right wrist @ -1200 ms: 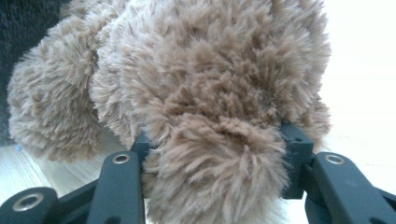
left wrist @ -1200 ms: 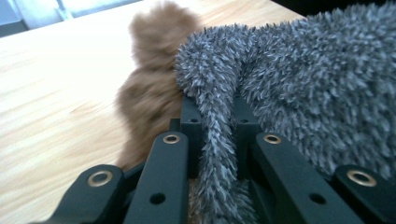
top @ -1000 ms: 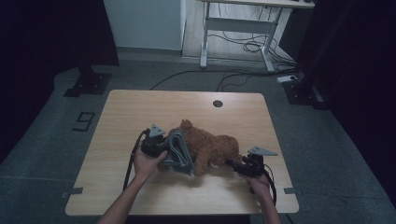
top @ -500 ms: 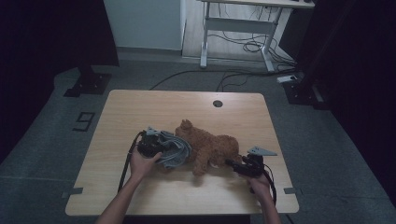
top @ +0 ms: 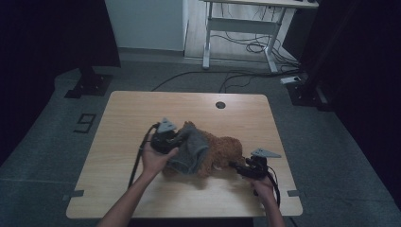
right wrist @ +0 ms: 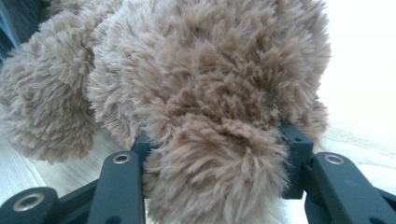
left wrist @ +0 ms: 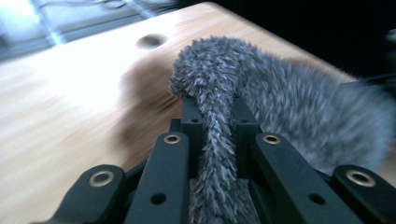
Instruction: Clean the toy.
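Plush toy (top: 222,152): shaggy brown fur, grey fuzzy cloth (top: 191,150) draped over.

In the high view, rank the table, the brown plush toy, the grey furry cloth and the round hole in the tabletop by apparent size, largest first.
1. table
2. brown plush toy
3. grey furry cloth, partly draped over the toy, so its full extent is unsure
4. round hole

I count 1 brown plush toy (top: 222,151) and 1 grey furry cloth (top: 189,152) on my 1 wooden table (top: 142,113). I have 2 grippers working: 1 left gripper (top: 178,140) and 1 right gripper (top: 236,166). The tabletop has 1 round hole (top: 220,104).
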Tool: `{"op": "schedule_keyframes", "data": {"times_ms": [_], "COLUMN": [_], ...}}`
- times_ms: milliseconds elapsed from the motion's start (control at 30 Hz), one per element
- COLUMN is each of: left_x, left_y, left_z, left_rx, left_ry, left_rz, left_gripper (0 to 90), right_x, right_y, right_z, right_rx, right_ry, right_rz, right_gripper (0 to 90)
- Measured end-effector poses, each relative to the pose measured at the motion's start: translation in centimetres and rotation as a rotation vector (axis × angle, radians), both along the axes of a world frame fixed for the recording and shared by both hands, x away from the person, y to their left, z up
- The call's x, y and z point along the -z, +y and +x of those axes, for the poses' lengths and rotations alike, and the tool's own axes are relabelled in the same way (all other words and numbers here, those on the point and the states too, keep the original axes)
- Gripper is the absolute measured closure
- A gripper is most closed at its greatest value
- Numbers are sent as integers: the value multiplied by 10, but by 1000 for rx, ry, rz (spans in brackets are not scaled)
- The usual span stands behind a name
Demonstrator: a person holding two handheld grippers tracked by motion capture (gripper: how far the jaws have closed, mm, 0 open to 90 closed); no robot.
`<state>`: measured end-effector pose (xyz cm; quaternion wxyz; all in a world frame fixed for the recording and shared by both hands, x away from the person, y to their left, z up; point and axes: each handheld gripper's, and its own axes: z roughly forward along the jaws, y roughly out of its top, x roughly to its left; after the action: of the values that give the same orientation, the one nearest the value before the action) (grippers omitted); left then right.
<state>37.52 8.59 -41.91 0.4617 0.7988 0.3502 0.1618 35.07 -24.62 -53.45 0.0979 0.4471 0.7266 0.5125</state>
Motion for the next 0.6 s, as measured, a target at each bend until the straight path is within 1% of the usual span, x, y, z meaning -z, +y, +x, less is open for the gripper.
{"op": "schedule_keyframes", "data": {"times_ms": [67,100,133,167,200,233,267,300,333,367,400,433,467,500,533,600], "left_x": [-9,-13,-15,-15,-14,-9,-5,4,12,18,25,28,29,29,28,27], "left_y": [-33,-55,-72,-88,-100,-118,-127,-140,-147,-149,-149,-145,-141,-136,-133,-123], "left_z": [0,3,6,9,11,14,15,17,19,20,23,24,26,28,29,30], "left_rx": [41,62,78,92,105,120,124,128,122,120,110,101,93,83,72,48], "left_ry": [-12,-12,-16,-8,-2,6,7,1,-2,-1,2,10,22,25,22,7], "left_rz": [24,36,45,49,56,82,104,155,192,204,193,166,147,144,153,186], "left_gripper": [800,799,799,799,799,797,797,797,796,795,795,796,796,796,796,797], "right_x": [0,0,0,0,0,0,0,1,1,1,2,3,3,3,3,2], "right_y": [0,0,0,0,0,0,0,0,-1,-2,-2,-3,-3,-3,-2,-1], "right_z": [-1,-1,-1,-1,-1,-1,-2,-3,-3,-3,-2,-2,-2,-2,-2,-2], "right_rx": [1,0,1,2,1,2,1,0,1,0,1,5,8,5,4,5], "right_ry": [-1,0,1,3,2,-3,-6,-7,-6,-4,1,7,7,4,1,-3], "right_rz": [-3,-4,-2,0,-3,-4,-6,-7,-3,-3,-2,0,8,6,2,-4], "right_gripper": [487,488,488,487,487,487,487,487,488,487,487,487,488,488,488,489]}}
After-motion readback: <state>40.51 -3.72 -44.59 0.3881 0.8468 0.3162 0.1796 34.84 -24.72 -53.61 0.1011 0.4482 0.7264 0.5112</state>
